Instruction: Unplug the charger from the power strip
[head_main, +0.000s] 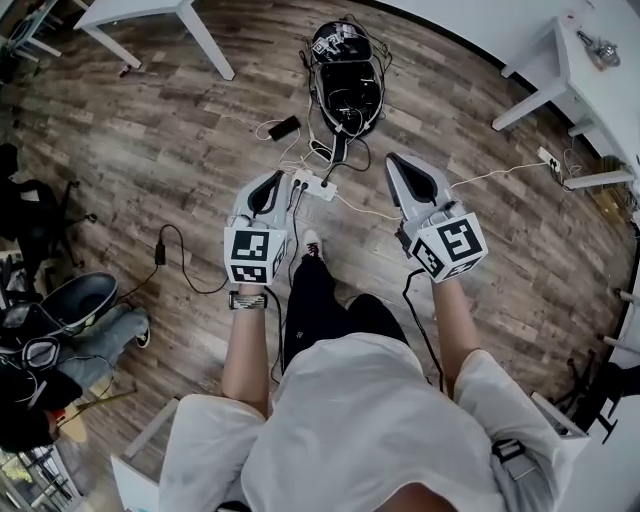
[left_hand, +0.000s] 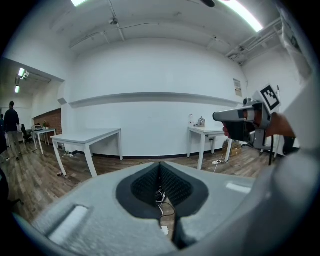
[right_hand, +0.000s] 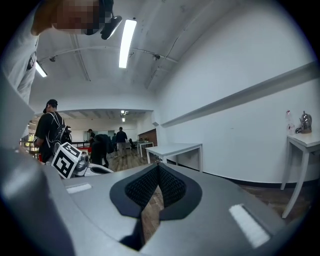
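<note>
Both grippers closed and empty above the floor strip

The person stands on a wood floor (head_main: 150, 150) and holds both grippers out in front, above it. The left gripper (head_main: 282, 181) has its jaws closed tip to tip with nothing held; in the left gripper view (left_hand: 160, 165) only white cables on the floor show through the gap behind the pads. The right gripper (head_main: 393, 159) is closed and empty too; its own view (right_hand: 159, 165) shows bare floor through the same gap.

The power strip (head_main: 314, 185) lies on the floor between the two grippers in the head view, nearer the left one's tip. The charger (head_main: 325, 181) shows as a dark plug seated in the strip, with a black cable running up toward a black bag (head_main: 346, 88). A phone (head_main: 284, 127) lies on the floor left of the bag, on a white cable. A white counter (head_main: 590, 75) stands at the right, another (head_main: 150, 12) at the upper left
</note>
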